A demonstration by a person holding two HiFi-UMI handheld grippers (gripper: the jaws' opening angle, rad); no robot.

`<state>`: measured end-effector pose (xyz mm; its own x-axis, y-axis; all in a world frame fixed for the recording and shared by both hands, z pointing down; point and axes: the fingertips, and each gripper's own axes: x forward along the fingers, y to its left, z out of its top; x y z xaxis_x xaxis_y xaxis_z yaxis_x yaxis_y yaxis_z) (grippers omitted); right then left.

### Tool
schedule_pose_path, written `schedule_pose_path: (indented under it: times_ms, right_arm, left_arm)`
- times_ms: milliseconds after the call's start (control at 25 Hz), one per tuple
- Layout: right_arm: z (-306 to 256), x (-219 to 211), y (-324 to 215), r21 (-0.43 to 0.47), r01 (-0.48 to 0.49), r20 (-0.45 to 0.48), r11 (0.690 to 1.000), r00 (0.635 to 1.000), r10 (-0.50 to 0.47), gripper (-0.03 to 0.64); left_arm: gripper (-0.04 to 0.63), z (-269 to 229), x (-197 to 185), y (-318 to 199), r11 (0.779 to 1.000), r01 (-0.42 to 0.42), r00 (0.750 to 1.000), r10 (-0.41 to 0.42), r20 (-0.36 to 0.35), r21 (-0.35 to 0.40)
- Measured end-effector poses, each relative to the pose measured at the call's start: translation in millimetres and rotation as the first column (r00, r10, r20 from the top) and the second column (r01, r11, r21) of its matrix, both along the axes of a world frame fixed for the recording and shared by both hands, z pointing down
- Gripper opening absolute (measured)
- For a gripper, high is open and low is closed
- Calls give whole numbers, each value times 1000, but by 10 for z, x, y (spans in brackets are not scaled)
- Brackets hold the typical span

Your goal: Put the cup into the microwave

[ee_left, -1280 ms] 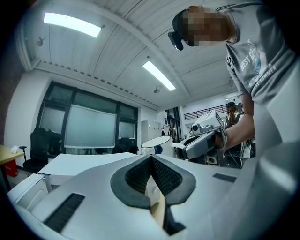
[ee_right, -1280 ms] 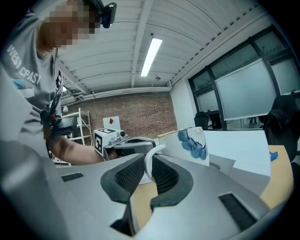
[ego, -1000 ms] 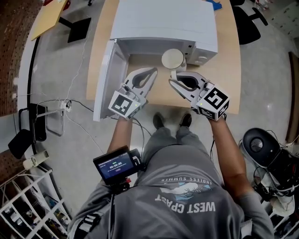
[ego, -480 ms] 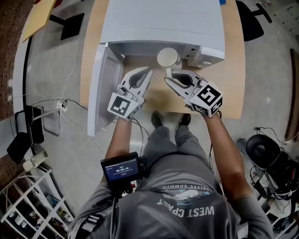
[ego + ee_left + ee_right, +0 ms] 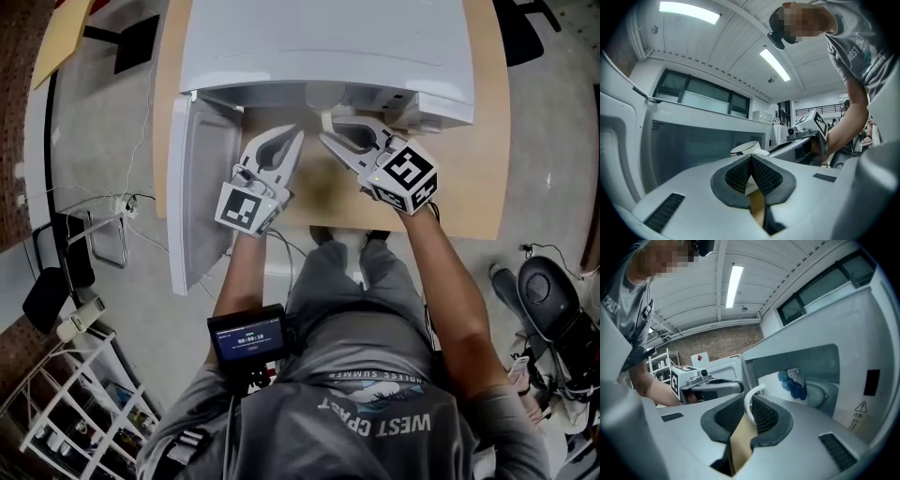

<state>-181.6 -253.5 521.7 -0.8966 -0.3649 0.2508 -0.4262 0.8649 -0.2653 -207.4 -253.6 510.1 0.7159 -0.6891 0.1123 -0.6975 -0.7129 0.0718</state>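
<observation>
The white microwave (image 5: 328,47) stands on the wooden table (image 5: 459,178) with its door (image 5: 192,187) swung open to the left. My right gripper (image 5: 326,117) is at the cavity mouth, shut on the thin handle (image 5: 749,404) of a white cup (image 5: 787,383) with a blue print. The cup sits just inside the opening; in the head view the microwave's top hides most of it. My left gripper (image 5: 298,131) is beside it on the left, shut with nothing held. From the left gripper view the cup's rim (image 5: 746,148) shows just past the closed pads (image 5: 761,176).
The open door stands out over the table's left edge. The microwave's control panel (image 5: 422,111) is just right of the right gripper. On the floor are cables (image 5: 131,202), a white wire rack (image 5: 56,412) at lower left and a black round device (image 5: 553,300) at right.
Both grippers moved forward toward the microwave and lower. The cup went from in front of the opening to under the microwave's top edge, still held by its handle.
</observation>
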Motion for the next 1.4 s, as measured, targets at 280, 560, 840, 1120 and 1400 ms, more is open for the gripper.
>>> schedule_pose_path:
  times_ms: [280,560,840,1120,1400]
  right_arm:
    - [139,-216,-374,35,-52,44,998,998,50,60]
    - [189,-384,-603,113,-63,66,992,996,56,60]
    - [260,-370,-671,132,-90,99,987,992,77,60]
    - [345,-439,-726,170,-98,122,981,990,77,58]
    - [447,-333,-860,185,-130,-14,974,991,135,60]
  left_arm:
    - [21,84,-70,-139,1000,25,1000,-26,12,15]
    - [21,224,-201,-229,998,66,998,-66,25,18]
    - [21,306,-266,-196,996,82,996,-83,29,21]
    - [21,422,-323,-156,996,91,995,-91,38,7]
    - [21,438,-354,-201,996,89,996,-89,26,3]
